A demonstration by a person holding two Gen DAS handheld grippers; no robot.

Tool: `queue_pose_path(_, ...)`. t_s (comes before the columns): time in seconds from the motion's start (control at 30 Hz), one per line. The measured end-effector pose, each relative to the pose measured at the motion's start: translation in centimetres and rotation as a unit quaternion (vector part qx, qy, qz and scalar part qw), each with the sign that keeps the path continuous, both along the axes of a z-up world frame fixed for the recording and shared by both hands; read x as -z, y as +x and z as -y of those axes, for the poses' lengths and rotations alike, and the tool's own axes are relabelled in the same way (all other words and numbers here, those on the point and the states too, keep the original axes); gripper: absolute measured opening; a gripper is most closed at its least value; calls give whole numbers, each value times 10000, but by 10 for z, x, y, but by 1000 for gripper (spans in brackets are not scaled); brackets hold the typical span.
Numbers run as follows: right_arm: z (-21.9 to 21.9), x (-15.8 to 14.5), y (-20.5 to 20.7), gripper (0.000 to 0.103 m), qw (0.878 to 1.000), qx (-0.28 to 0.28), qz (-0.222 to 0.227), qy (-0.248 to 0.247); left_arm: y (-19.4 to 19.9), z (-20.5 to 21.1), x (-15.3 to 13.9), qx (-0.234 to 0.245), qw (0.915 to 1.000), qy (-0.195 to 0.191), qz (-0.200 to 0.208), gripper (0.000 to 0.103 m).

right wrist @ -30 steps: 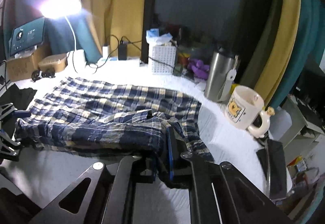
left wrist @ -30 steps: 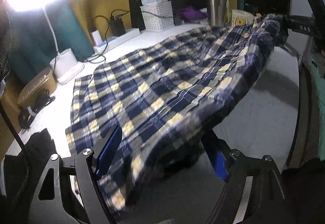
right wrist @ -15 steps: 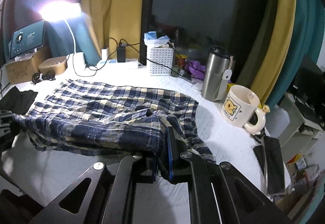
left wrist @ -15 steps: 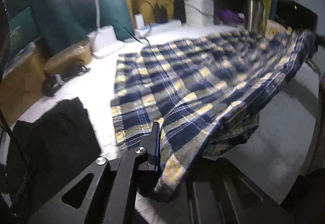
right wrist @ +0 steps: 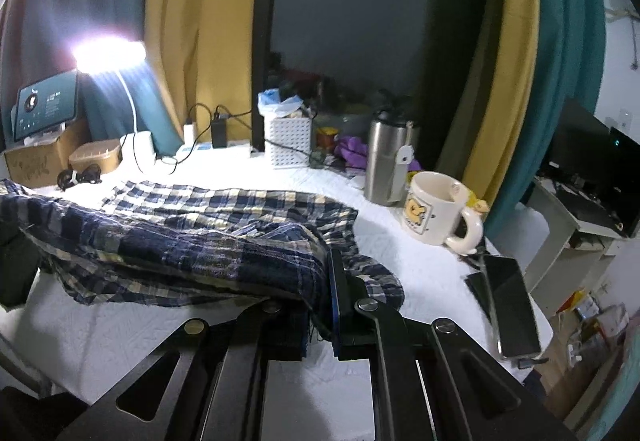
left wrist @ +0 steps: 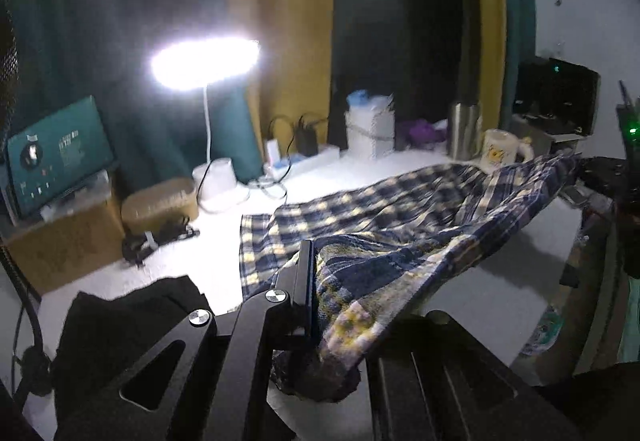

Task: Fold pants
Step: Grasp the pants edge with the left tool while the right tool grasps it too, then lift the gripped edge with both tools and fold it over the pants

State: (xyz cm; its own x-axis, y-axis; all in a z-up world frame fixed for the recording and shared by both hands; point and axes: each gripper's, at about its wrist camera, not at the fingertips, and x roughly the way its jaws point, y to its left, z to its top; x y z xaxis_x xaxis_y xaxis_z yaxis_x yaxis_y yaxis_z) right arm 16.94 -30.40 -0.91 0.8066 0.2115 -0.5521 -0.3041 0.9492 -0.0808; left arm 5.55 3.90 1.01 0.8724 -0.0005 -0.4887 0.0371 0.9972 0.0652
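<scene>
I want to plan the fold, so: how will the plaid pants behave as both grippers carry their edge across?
Probably floppy: the pants sag between the right gripper and left gripper. Likely light, since small pinches lift the edge. The far half drapes on the table and may drag or bunch.

pants [right wrist: 208,237]: navy, cream and yellow plaid
table [right wrist: 420,265]: white, faintly textured
mug [right wrist: 434,211]: cream with a yellow cartoon print
tumbler [right wrist: 386,161]: brushed silver steel
basket [right wrist: 290,141]: white, perforated grid
curtains [right wrist: 192,21]: mustard yellow beside teal
lamp [left wrist: 208,133]: white stem and base, glaring white head
phone [right wrist: 514,305]: glossy black
left claw [left wrist: 316,281]: black frame, blue pad
right claw [right wrist: 324,297]: black frame, blue pad
folded cloth [left wrist: 120,325]: plain black
</scene>
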Motion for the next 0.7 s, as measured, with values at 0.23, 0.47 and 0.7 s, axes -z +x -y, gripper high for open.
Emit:
queue_pose_path(0.23,22,-3,-24,8,9996,185,177,132,-33,27,-22,339,9990,188,218,3)
queue_pose_path(0.47,39,2,-52,8,9989,336,211,243,-57,48,-32,643,9968,392,262,3)
queue_pose_path(0.7,52,-2,-76,8,9977,462,334,369,-77,59,-47,826,9942,509,459,3)
